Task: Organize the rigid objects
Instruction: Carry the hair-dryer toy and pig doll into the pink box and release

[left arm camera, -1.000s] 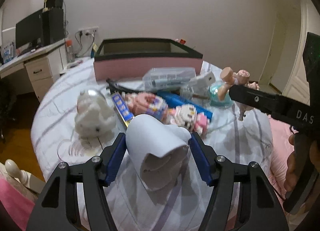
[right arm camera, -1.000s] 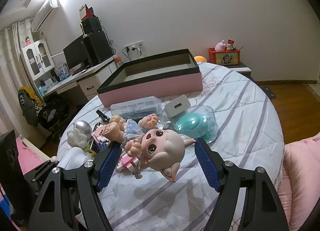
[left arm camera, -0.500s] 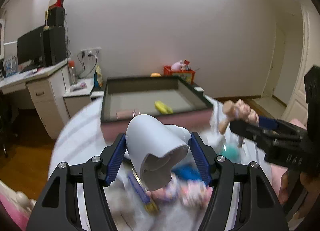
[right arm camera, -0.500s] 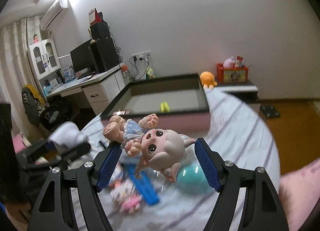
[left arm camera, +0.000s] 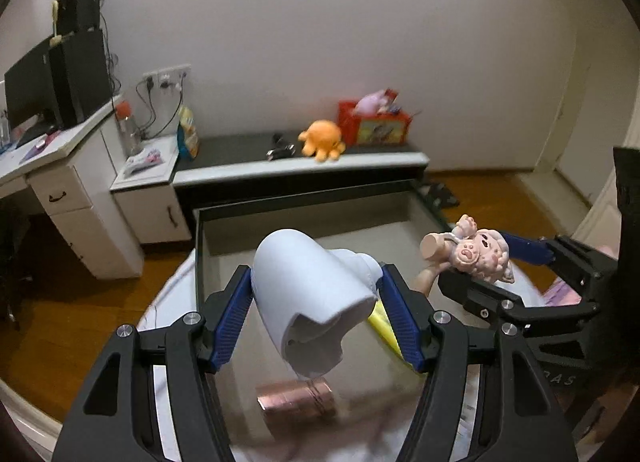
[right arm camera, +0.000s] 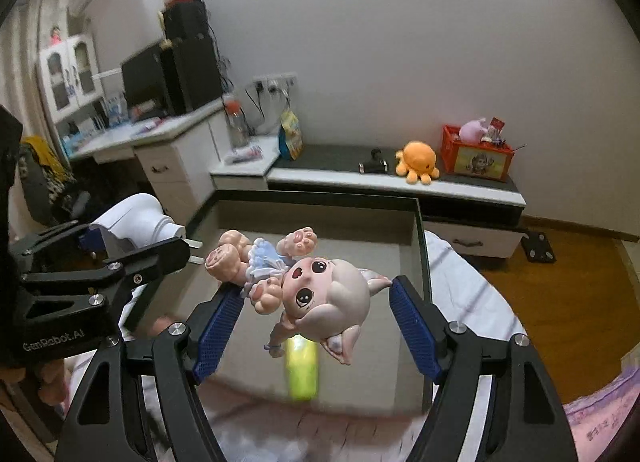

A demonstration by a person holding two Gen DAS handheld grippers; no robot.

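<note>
My left gripper (left arm camera: 316, 312) is shut on a white plastic hood-shaped piece (left arm camera: 312, 298) and holds it above the open black-rimmed box (left arm camera: 304, 200). My right gripper (right arm camera: 316, 320) is shut on a pink pig figurine (right arm camera: 320, 298) with a blue skirt, also above the box (right arm camera: 320, 198). On the box floor lie a copper-coloured roll (left arm camera: 296, 402) and a yellow object (right arm camera: 302, 370), which also shows in the left wrist view (left arm camera: 384, 326). The right gripper with the pig (left arm camera: 476, 256) shows at the right of the left wrist view; the left gripper with the white piece (right arm camera: 132, 222) shows at the left of the right wrist view.
The box sits on a striped white bedspread (right arm camera: 464, 290). Behind it stands a low black-topped cabinet (left arm camera: 304, 162) with an orange plush octopus (left arm camera: 322, 140) and a red toy crate (left arm camera: 374, 128). A white desk (left arm camera: 56, 182) with a monitor is at the left. Wooden floor (right arm camera: 568, 286) lies beyond.
Both grippers have risen and moved forward from the toy pile on the bed to over the box, each still holding its object. The pile has dropped out of view.
</note>
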